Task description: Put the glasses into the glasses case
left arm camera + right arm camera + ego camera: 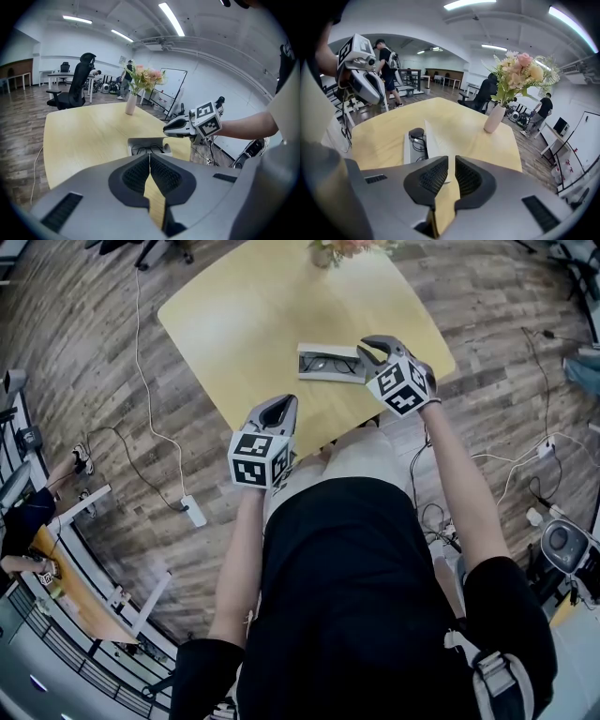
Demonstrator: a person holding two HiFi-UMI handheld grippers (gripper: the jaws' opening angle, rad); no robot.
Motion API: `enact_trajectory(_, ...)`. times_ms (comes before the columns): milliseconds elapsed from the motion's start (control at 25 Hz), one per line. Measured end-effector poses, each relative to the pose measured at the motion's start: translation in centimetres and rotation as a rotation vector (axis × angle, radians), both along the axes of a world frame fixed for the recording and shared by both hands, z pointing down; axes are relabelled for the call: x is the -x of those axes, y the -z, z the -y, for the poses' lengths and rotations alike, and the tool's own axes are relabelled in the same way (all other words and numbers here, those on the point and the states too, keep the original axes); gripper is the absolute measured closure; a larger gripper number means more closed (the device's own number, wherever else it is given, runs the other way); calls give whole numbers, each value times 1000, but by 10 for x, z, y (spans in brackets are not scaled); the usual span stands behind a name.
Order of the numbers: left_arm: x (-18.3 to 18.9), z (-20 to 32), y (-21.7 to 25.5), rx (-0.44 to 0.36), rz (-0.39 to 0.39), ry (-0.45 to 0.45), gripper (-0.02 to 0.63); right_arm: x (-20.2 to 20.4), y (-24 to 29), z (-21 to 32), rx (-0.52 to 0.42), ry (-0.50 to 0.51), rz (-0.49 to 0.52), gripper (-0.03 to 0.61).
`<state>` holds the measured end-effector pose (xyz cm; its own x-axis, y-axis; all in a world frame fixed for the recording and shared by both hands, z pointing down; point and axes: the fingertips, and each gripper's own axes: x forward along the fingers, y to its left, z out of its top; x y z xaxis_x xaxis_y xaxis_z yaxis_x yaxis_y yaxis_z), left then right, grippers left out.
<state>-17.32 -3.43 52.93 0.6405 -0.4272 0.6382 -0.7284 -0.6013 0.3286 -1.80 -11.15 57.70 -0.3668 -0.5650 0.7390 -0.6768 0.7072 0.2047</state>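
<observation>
Head view: we see the glasses [333, 364] lying in the open case [306, 363] near the table's [234, 324] right edge, right gripper [366, 347] just beside it.
Left gripper view: left gripper [149, 158] jaws together, empty.
Right gripper view: jaws narrowly apart, empty.
We judge only closing the case remains.

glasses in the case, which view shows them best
Head view: it looks down into the open case, so the glasses show nearly whole. The left gripper view shows only their upper rims over the case wall; the right gripper view shows only one end.
</observation>
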Motion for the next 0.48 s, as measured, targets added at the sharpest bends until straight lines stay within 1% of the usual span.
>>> enact_trajectory(480,2,-9,-1,-5,7,-9,591,15,-10,-23,26,43,8,515)
